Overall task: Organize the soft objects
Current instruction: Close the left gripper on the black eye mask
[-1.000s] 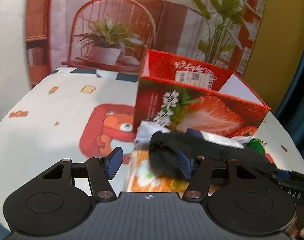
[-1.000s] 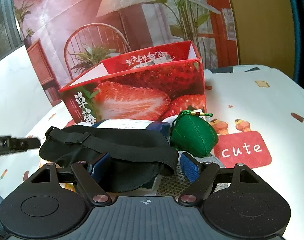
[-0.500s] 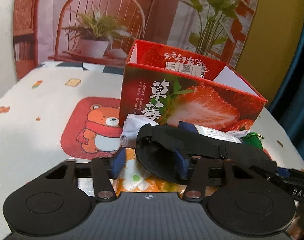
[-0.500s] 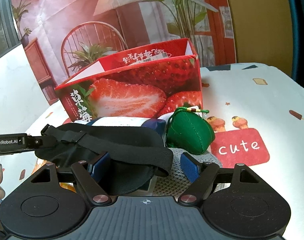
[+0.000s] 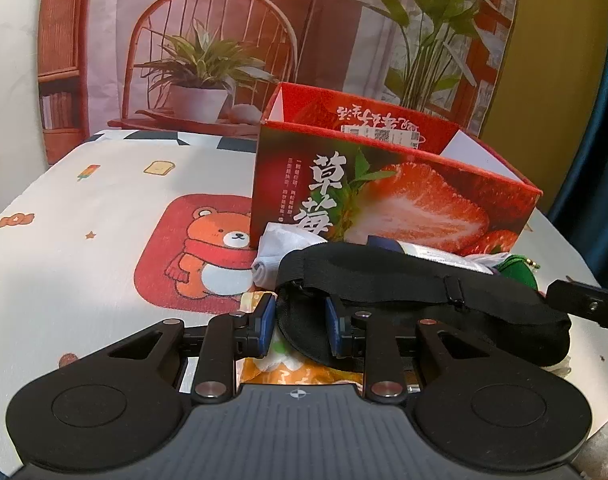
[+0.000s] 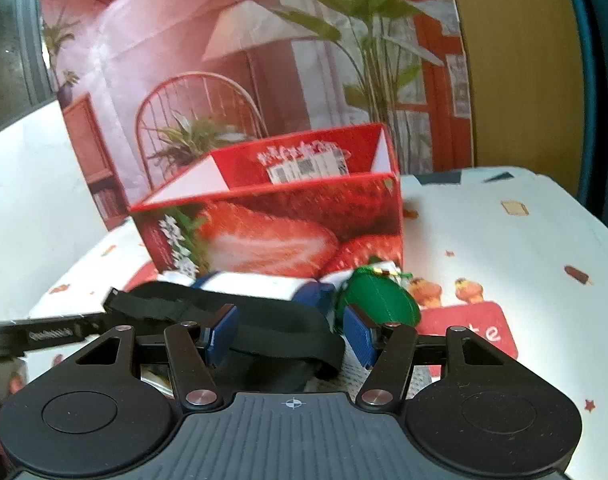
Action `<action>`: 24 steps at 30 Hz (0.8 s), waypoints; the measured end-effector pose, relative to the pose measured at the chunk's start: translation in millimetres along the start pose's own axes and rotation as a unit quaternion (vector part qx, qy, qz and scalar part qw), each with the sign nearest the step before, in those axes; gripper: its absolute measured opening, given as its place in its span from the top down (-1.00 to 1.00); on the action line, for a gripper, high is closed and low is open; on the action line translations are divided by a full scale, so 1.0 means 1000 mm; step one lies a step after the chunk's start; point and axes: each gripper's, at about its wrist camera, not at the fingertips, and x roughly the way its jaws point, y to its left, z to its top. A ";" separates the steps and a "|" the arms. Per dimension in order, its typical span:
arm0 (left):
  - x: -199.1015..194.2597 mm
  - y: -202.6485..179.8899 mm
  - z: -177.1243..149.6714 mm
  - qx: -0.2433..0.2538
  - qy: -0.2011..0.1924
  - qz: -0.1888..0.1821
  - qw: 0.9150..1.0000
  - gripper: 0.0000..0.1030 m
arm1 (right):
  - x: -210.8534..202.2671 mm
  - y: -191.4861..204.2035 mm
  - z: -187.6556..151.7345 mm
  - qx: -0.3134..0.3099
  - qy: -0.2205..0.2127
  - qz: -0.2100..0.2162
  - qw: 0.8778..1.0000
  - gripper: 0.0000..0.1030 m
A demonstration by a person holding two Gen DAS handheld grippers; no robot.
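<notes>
Closing on both ends of the black eye mask [image 5: 424, 296]: left claw [image 5: 298, 320] has the mask's left lobe between its blue pads, jaws narrowing, and the pads look right at the fabric, though I can't say they are pressing it; right claw [image 6: 288, 332] straddles the mask's other end and its elastic strap [image 6: 288, 340], jaws also closing but with clear gaps at both pads, so no grip. The mask sits directly in front of both claws on top of a small heap on the surface [image 5: 84, 248]: a white folded cloth [image 5: 280, 244] just beyond the left claw, a white roll with navy ends [image 6: 260, 288] behind the mask, a green stuffed pouch [image 6: 378, 300] just beyond the right claw's right pad, and something orange-printed [image 5: 304, 376] under the left claw. Open strawberry box [image 5: 384, 200] stands right behind the heap, likely the drop target. Handling guess: the mask is light, limp, padded cloth, it will sag and fold between two grips, and the strap will stretch and may slip free if pinched alone. Better to take the padded body at each end, not the strap. Low fragility, nothing slippery. Risks are dragging the cloth or roll underneath along with it, and snagging the pouch's cord. The left claw's arm [image 6: 48, 334] shows at the left edge of the right view.
</notes>
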 end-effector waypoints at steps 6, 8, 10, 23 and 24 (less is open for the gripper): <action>0.000 0.003 -0.001 -0.005 0.004 0.001 1.000 0.44 | -0.004 0.007 0.000 -0.009 0.020 -0.015 1.000 -0.10; 0.000 0.004 -0.001 -0.006 0.004 0.001 1.000 0.44 | -0.003 0.003 -0.001 0.006 0.032 -0.019 0.999 -0.10; 0.000 0.003 -0.002 -0.005 0.004 0.001 1.000 0.44 | -0.001 -0.001 -0.003 0.021 0.045 -0.017 0.999 -0.11; 0.000 0.003 -0.003 -0.004 0.007 -0.002 1.000 0.44 | -0.006 0.010 -0.001 0.014 0.019 0.021 1.000 0.00; -0.001 0.003 -0.003 -0.004 0.008 -0.003 1.000 0.44 | -0.007 0.010 -0.001 0.015 0.015 0.022 1.000 0.09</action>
